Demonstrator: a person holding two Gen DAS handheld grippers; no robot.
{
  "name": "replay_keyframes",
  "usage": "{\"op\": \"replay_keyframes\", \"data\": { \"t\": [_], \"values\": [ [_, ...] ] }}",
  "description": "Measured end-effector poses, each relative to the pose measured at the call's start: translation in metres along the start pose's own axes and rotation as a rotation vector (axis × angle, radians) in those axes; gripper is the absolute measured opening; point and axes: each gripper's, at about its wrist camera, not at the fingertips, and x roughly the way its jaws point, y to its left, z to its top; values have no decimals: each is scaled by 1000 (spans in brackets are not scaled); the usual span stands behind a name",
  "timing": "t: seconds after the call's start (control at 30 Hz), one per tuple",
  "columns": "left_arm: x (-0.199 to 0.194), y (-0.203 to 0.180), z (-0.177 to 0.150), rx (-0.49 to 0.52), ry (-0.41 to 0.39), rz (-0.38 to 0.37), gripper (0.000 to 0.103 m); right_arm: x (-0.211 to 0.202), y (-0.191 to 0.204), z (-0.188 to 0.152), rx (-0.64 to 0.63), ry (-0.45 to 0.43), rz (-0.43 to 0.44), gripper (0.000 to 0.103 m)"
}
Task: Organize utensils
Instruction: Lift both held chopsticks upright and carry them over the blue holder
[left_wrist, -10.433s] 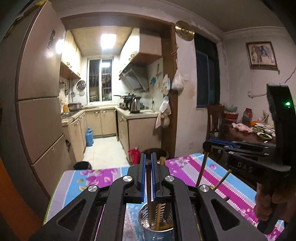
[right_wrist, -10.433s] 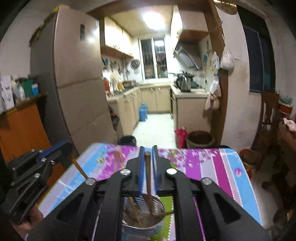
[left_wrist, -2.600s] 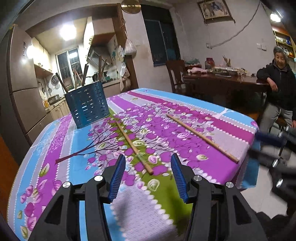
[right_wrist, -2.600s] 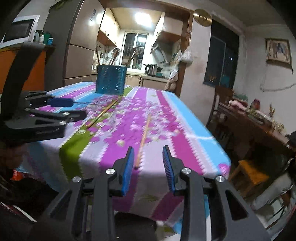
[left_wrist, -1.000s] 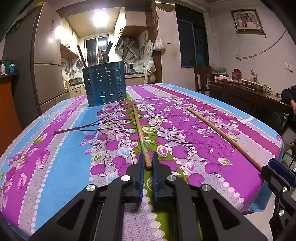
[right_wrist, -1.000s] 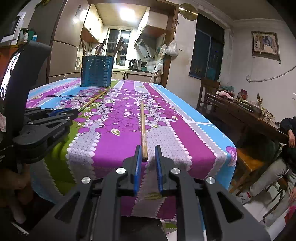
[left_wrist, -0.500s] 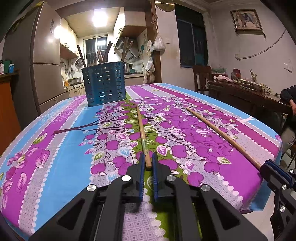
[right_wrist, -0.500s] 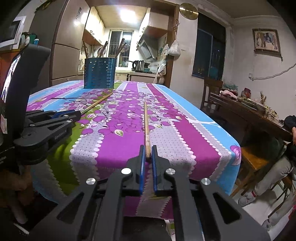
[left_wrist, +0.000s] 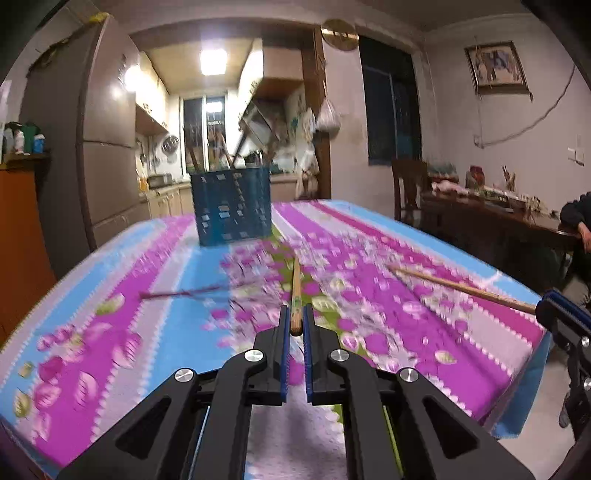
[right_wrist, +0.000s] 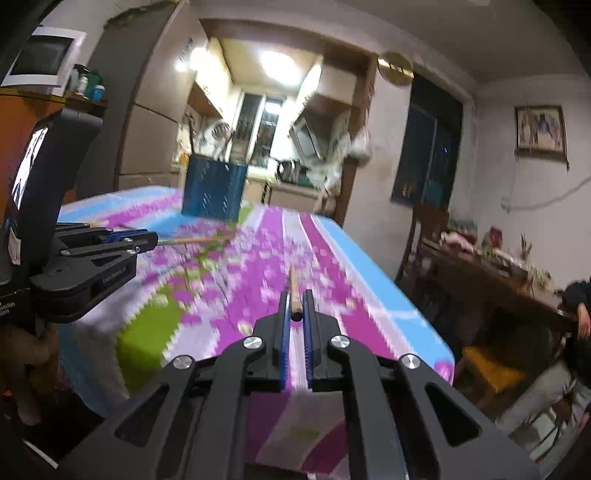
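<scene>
We find the left gripper (left_wrist: 295, 325) pinching the near end of one chopstick (left_wrist: 295, 291), its jaws pressed onto it. The right gripper (right_wrist: 295, 310) likewise clamps a second chopstick (right_wrist: 293, 291). Both sticks point toward the blue utensil basket (left_wrist: 232, 206) standing at the far end of the floral tablecloth (left_wrist: 110, 314).

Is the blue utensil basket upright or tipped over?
Upright: the blue utensil basket stands on the tablecloth, utensil handles poking out its top.
</scene>
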Motion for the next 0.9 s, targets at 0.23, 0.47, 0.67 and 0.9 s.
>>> {"op": "replay_keyframes", "data": {
  "t": [0.23,0.47,0.67,0.9],
  "values": [
    [-27,15,35,5,-102,13,8,-4,-10,42,-13,-105,56,5],
    [-32,39,79,-22,-102,-56,8,7,-15,83,-26,-160,107,5],
    [-12,70,117,-82,-32,-142,8,31,-25,121,-31,-159,170,5],
    [27,94,150,-88,47,-203,8,85,-42,171,58,-46,319,5]
  ]
}}
